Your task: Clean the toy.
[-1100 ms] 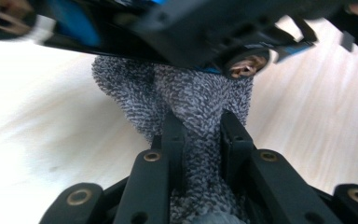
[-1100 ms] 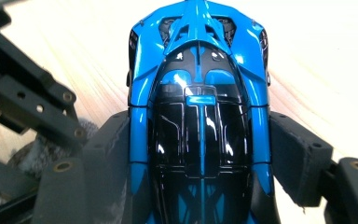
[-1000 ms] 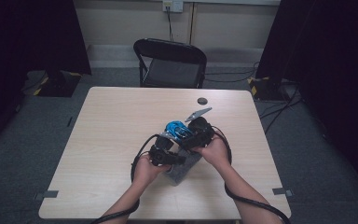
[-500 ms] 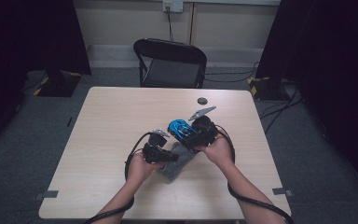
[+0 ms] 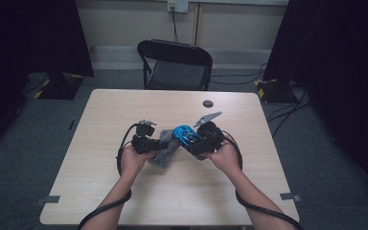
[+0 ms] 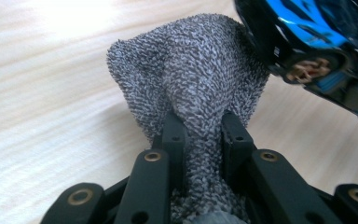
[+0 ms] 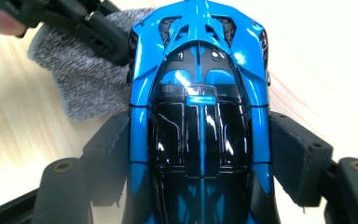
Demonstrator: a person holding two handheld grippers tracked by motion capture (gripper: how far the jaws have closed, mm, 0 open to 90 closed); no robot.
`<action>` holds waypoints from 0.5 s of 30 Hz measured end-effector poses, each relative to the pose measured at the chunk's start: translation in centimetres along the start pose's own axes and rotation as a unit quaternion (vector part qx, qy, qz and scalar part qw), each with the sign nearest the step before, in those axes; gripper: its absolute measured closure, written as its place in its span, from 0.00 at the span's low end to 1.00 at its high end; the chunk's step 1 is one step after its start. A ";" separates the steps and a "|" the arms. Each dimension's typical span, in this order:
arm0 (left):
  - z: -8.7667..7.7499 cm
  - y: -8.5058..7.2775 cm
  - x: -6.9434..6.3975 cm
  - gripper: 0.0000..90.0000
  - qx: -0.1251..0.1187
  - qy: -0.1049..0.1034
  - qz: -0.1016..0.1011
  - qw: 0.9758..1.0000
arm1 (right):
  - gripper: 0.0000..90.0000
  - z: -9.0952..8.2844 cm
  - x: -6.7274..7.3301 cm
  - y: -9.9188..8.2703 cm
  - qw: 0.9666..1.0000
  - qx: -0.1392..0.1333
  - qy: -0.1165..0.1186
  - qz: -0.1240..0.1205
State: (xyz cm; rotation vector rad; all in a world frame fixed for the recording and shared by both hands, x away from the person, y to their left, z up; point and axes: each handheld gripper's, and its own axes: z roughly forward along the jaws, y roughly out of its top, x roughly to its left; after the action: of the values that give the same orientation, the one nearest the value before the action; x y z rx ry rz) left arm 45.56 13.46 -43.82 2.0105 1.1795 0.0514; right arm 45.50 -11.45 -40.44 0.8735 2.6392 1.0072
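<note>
No brand, label or readable writing on anything here.

Left gripper: black two-jaw tool, jaws pressed tight on a bunched fold of the grey speckled knit cloth. The cloth rises out of the pinch and fans wide above the jaw tips, far end lying over the table. In the high view this gripper sits at table centre-left, cloth draped under and just right of it, touching the wood.

Right gripper: black two-jaw tool, jaws spread wide and clamped on both flanks of the glossy blue and black toy sports car. Padded inner faces press the car's sides around mid-body. The car's far end points away along the jaws and reaches the cloth, which touches it at upper left. In the high view the car is held just above the table, just right of the cloth, with the right gripper behind it. The left gripper view catches the car's underside and a wheel at upper right, overlapping the cloth edge.

Surface: light wood-grain laminate table, square-ish. Small dark round disc near the far edge, well apart from the hands. Black folding chair behind the table. Grey carpet floor, dark curtains either side, pale wall with a socket and cables.
</note>
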 end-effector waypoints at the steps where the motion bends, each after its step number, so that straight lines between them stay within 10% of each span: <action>1: 0.0 0.1 0.0 0.84 -0.003 0.002 -0.001 1.000 | 0.32 0.0 0.0 0.0 1.000 0.001 0.001 0.000; 15: 0.3 0.6 -1.3 0.84 -0.008 -0.015 0.015 1.000 | 0.32 0.1 -0.2 -0.4 1.000 0.006 -0.007 0.000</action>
State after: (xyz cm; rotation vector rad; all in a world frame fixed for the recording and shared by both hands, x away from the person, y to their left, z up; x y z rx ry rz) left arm 45.33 12.14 -43.24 2.0085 1.1264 0.0455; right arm 45.50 -11.70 -40.80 0.8790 2.6374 0.9826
